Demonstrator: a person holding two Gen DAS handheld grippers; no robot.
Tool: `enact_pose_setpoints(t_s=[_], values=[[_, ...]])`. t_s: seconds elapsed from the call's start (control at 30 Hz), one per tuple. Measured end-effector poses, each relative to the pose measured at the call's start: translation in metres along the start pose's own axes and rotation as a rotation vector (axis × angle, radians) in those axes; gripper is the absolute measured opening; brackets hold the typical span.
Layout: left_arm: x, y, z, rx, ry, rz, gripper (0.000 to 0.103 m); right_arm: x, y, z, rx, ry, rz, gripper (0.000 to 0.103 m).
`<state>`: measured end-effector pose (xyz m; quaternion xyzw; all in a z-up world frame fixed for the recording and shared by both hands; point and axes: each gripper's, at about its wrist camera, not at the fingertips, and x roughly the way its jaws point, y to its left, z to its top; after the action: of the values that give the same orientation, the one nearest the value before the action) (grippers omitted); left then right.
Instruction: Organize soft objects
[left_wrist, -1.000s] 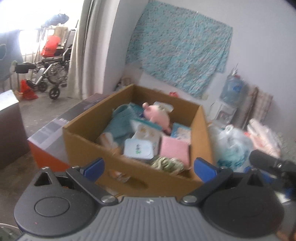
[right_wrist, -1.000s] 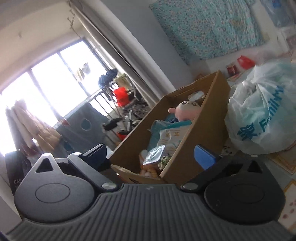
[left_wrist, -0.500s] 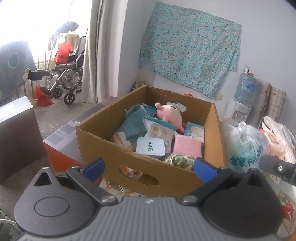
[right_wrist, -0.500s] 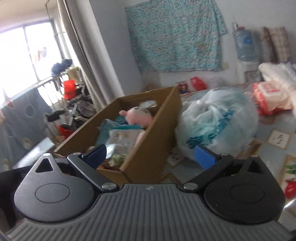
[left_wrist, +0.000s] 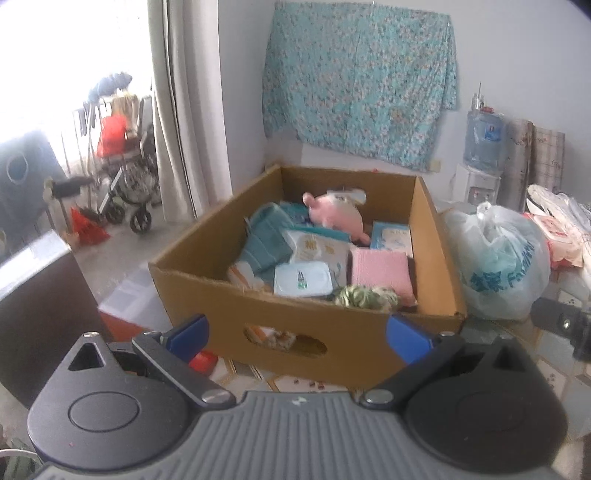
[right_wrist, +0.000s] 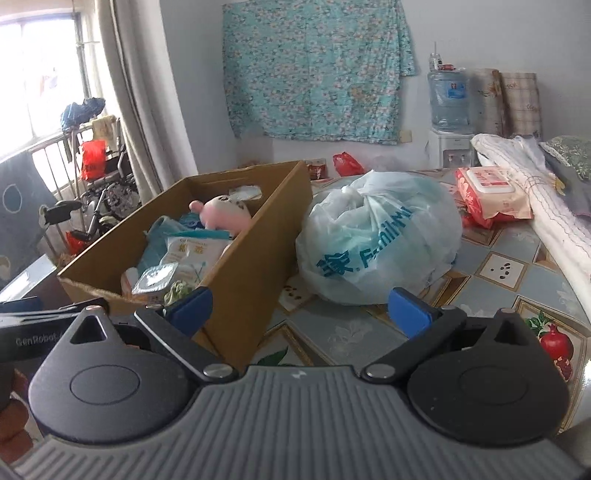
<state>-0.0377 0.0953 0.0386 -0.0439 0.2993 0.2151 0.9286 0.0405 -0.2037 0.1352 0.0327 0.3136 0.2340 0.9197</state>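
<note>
1. soft objects fill the cardboard box (left_wrist: 258, 321) on the tiled table (right_wrist: 509, 266); pink plush (left_wrist: 334, 216) lies at its back.
2. left gripper (left_wrist: 297, 334) and right gripper (right_wrist: 299, 308) gape wide, holding nothing.
3. items under the wipes pack (left_wrist: 304, 278) are hidden.

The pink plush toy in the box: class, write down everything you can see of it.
The plush toy is pale pink and fuzzy, rounded in body, with a small knob sticking out at one end and a whitish patch with dark marks on top. It lies on its side near the far wall of the open cardboard box, resting on blue packets and a teal cloth. Its face is too blurred to read. Neither claw touches it.
</note>
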Motion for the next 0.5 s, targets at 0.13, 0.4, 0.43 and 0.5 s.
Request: enact_pose_setpoints(t_s=[0.13, 0.4, 0.43, 0.5], values=[[0.003, 0.000, -0.001, 0.004, 0.040, 0.003, 0.103, 0.007, 0.008, 0.000, -0.014, 0.049, 0.026, 0.102], [0.011, 0.000, 0.001, 0.015, 0.083, 0.001, 0.103, 0.021, 0.030, -0.001, -0.080, 0.091, 0.045, 0.102], [0.012, 0.000, 0.001, 0.016, 0.087, -0.002, 0.103, 0.022, 0.031, -0.001, -0.084, 0.094, 0.041, 0.102], [0.014, -0.001, 0.002, 0.020, 0.095, -0.006, 0.103, 0.026, 0.032, -0.001, -0.087, 0.101, 0.034, 0.102]])
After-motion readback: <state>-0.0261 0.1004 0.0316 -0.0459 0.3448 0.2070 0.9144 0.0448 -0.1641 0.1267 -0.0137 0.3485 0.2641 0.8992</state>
